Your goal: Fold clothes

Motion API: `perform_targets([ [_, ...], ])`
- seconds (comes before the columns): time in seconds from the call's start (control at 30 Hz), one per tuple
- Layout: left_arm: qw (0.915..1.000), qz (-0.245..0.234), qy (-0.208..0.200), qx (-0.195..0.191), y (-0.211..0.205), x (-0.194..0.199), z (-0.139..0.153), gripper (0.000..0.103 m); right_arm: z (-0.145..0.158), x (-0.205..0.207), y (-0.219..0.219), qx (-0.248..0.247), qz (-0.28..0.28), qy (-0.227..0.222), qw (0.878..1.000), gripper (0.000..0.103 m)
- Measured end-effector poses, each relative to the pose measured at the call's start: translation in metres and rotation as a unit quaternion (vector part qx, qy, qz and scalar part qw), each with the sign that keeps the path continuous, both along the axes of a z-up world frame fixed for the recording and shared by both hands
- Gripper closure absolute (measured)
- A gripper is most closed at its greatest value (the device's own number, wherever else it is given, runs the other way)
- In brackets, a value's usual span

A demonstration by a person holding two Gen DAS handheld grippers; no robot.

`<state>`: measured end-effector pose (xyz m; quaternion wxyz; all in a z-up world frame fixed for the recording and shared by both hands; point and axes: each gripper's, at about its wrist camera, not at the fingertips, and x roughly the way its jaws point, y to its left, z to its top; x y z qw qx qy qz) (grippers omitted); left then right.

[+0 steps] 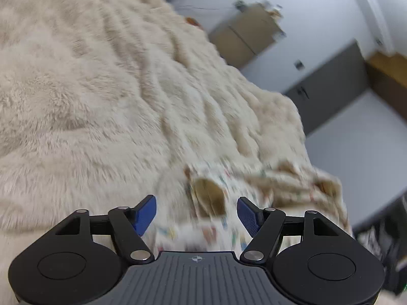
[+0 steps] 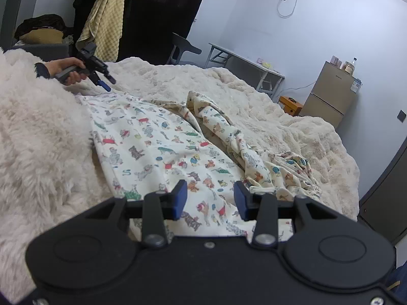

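A cream garment (image 2: 152,137) printed with small cartoon animals lies spread on a fluffy cream blanket (image 2: 38,132). Its right side is bunched into a crumpled ridge (image 2: 229,132). My right gripper (image 2: 210,199) hovers low over the garment's near edge, its blue pads apart and nothing pinched between them. A hand holds my left gripper (image 2: 108,84) at the garment's far left corner, just above the cloth. In the left wrist view the left gripper (image 1: 195,213) is open, and a blurred garment edge (image 1: 292,185) with a sleeve-like opening lies beyond the pads.
The blanket (image 1: 101,89) covers the whole bed. Past it stand a small beige fridge (image 2: 330,94), an orange box (image 2: 290,104), a folding table (image 2: 244,61) and a dark chair (image 2: 183,48). A yellow towel (image 2: 104,23) hangs among dark clothes at the back left.
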<state>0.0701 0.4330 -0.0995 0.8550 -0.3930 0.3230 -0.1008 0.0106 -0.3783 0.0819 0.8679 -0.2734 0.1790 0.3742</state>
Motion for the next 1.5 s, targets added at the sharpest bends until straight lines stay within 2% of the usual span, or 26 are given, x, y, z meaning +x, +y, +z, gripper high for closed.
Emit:
perform_targets([
  [0.13,0.9987,-0.039,0.023,0.025,-0.023,0.036,0.008,0.031,-0.001,0.004,0.005,0.002,0.000,0.001,1.000,0.064],
  [0.17,0.9952,-0.052,0.051,0.065,-0.038,0.053,0.007,0.031,-0.001,0.004,0.005,0.002,0.000,0.001,1.000,0.064],
  [0.23,0.9898,-0.061,0.075,0.104,-0.054,0.072,0.002,0.038,-0.002,0.005,0.007,0.002,0.000,-0.001,1.000,0.064],
  [0.3,0.9834,-0.055,0.068,0.159,-0.064,0.084,0.010,0.097,-0.003,0.005,0.007,0.002,0.000,-0.003,1.000,0.064],
  [0.4,0.9681,-0.029,0.023,0.248,-0.074,0.096,0.038,0.097,-0.003,0.007,0.006,0.007,-0.004,-0.004,1.000,0.064],
  [0.43,0.9651,-0.011,0.007,0.261,-0.074,0.096,0.047,0.097,-0.002,0.008,0.006,0.009,-0.006,-0.005,1.000,0.063],
  [0.53,0.9401,0.089,-0.065,0.323,-0.080,0.096,0.105,0.096,-0.002,0.012,0.006,0.016,-0.013,-0.006,1.000,0.063],
  [0.57,0.9304,0.116,-0.083,0.338,-0.083,0.096,0.122,0.089,-0.002,0.012,0.007,0.017,-0.014,-0.005,1.000,0.064],
  [0.6,0.9221,0.135,-0.093,0.351,-0.085,0.097,0.137,0.071,-0.002,0.013,0.008,0.017,-0.014,-0.005,1.000,0.064],
  [0.63,0.9275,0.109,-0.051,0.354,-0.088,0.103,0.134,0.055,-0.002,0.014,0.008,0.016,-0.013,-0.005,1.000,0.064],
  [0.67,0.9307,0.082,-0.010,0.356,-0.090,0.109,0.132,0.029,-0.003,0.013,0.009,0.012,-0.011,-0.007,1.000,0.064],
  [0.7,0.9324,0.057,0.027,0.356,-0.092,0.114,0.130,0.028,-0.004,0.012,0.010,0.008,-0.009,-0.009,1.000,0.064],
  [0.77,0.9489,0.002,0.053,0.311,-0.082,0.102,0.114,0.028,-0.004,0.010,0.010,0.005,-0.007,-0.012,1.000,0.064],
  [0.83,0.9577,-0.042,0.075,0.274,-0.071,0.083,0.096,0.028,-0.003,0.009,0.009,0.005,-0.005,-0.014,1.000,0.064],
  [0.93,0.9560,-0.102,0.102,0.256,-0.052,0.040,0.065,0.028,0.000,0.011,0.007,0.015,-0.013,-0.015,1.000,0.063],
  [1.07,0.9672,-0.125,0.099,0.197,-0.024,0.006,0.032,0.028,0.002,0.013,0.008,0.014,-0.014,-0.019,1.000,0.063],
  [1.1,0.9668,-0.129,0.101,0.197,-0.026,0.004,0.026,0.030,0.001,0.013,0.009,0.011,-0.014,-0.021,1.000,0.063],
  [1.13,0.9662,-0.133,0.101,0.196,-0.027,0.001,0.021,0.040,0.002,0.013,0.010,0.009,-0.014,-0.022,1.000,0.063],
  [1.2,0.9617,-0.149,0.091,0.212,-0.038,-0.001,0.021,0.102,0.003,0.011,0.010,0.006,-0.012,-0.029,0.999,0.063],
  [1.23,0.9606,-0.151,0.084,0.218,-0.043,-0.002,0.022,0.102,0.005,0.010,0.009,0.009,-0.013,-0.031,0.999,0.063],
  [1.33,0.9575,-0.161,-0.005,0.240,-0.055,-0.029,0.053,0.102,0.009,0.011,0.004,0.018,-0.019,-0.034,0.999,0.063],
  [1.37,0.9506,-0.177,-0.050,0.250,-0.063,-0.048,0.069,0.100,0.010,0.011,0.002,0.021,-0.022,-0.036,0.999,0.063],
  [1.4,0.9334,-0.215,-0.090,0.273,-0.077,-0.072,0.084,0.096,0.011,0.011,-0.001,0.023,-0.025,-0.036,0.999,0.063],
  [1.43,0.9258,-0.231,-0.100,0.282,-0.082,-0.079,0.087,0.089,0.011,0.011,-0.002,0.024,-0.027,-0.036,0.999,0.063],
  [1.47,0.9032,-0.279,-0.129,0.299,-0.095,-0.103,0.093,0.062,0.011,0.011,-0.003,0.024,-0.028,-0.036,0.999,0.063],
  [1.5,0.8869,-0.316,-0.150,0.302,-0.103,-0.119,0.095,0.021,0.011,0.012,-0.003,0.023,-0.029,-0.036,0.999,0.063],
])
